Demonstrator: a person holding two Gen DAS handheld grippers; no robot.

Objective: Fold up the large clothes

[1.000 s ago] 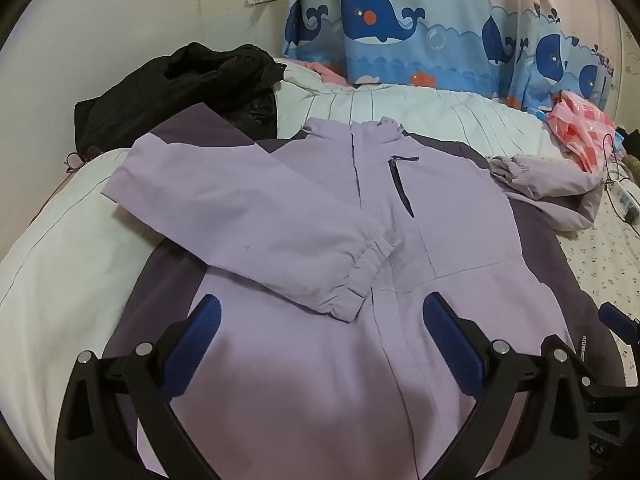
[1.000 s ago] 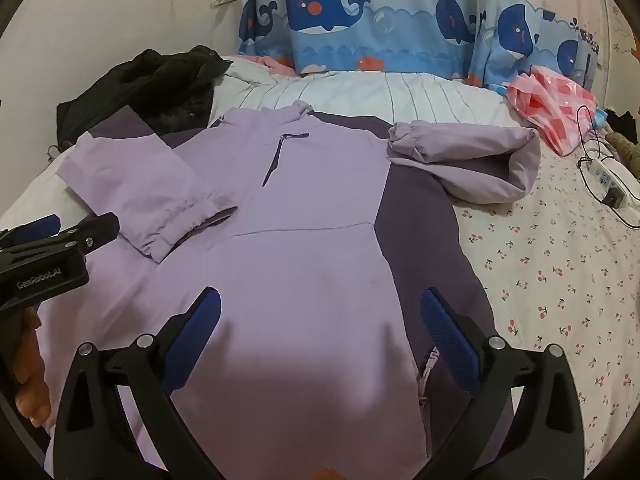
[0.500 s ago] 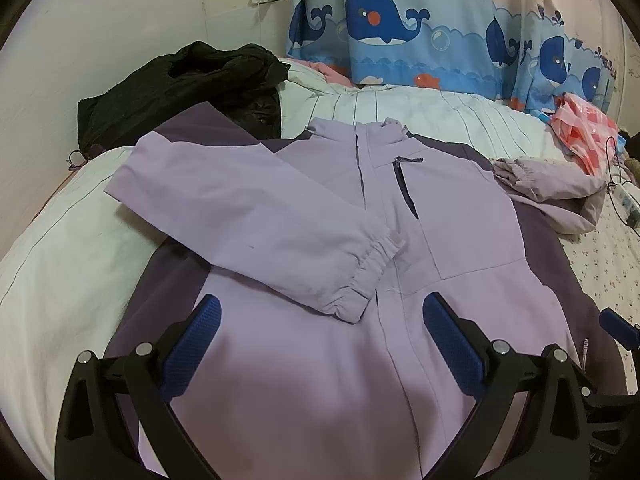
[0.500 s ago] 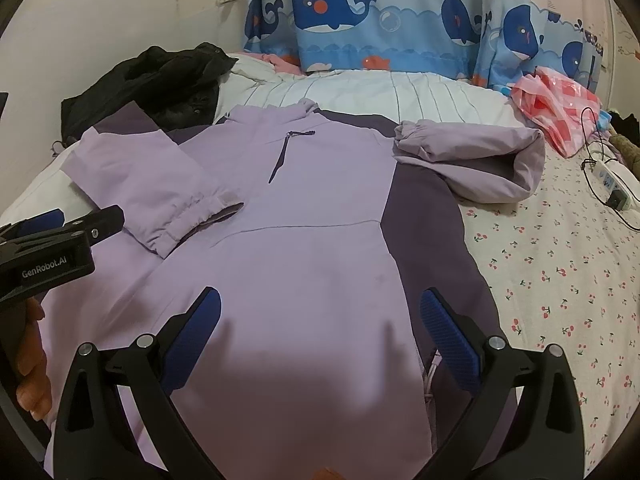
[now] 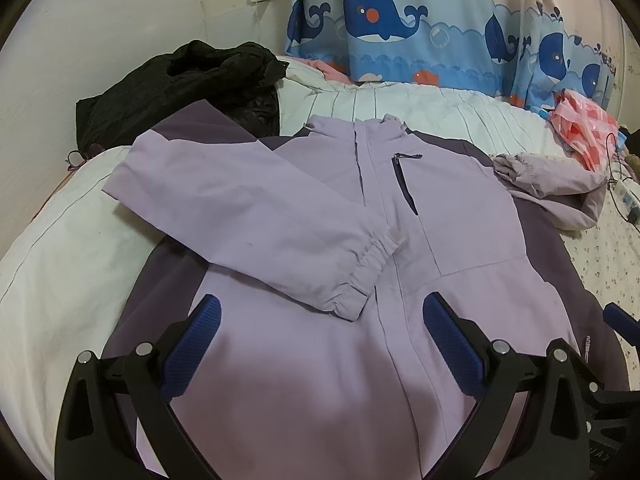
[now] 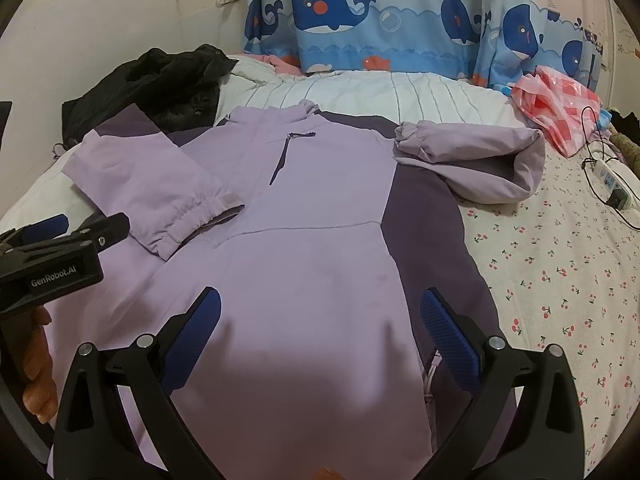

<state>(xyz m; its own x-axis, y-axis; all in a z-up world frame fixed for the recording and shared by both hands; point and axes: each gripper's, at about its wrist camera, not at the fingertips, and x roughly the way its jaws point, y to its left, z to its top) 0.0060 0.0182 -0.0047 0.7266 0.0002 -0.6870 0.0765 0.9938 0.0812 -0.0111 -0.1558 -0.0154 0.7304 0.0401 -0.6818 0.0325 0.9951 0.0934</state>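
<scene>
A lilac jacket (image 5: pixel 452 224) with dark purple side panels lies front-up on the bed, collar toward the far curtain. Its left sleeve (image 5: pixel 256 216) is folded across the chest, cuff near the zip. The right sleeve (image 6: pixel 472 156) is bent back on itself at the shoulder. My left gripper (image 5: pixel 320 332) hovers open above the lower hem, nothing between its blue pads. My right gripper (image 6: pixel 320 324) is open too, over the jacket (image 6: pixel 312 248) lower front. The left gripper (image 6: pixel 60 244), with a hand on it, shows at the left edge of the right wrist view.
A black garment (image 5: pixel 180 84) is heaped at the far left against the wall. A pink-and-white plastic bag (image 6: pixel 556 104) and a power strip (image 6: pixel 612 180) with cables lie at the right on the cherry-print sheet (image 6: pixel 560 272). A whale-print curtain (image 5: pixel 420 28) hangs behind.
Both grippers have drifted slightly, so the jacket sits a little lower and closer in both views. The jacket and sleeves have not moved; both grippers stay open.
</scene>
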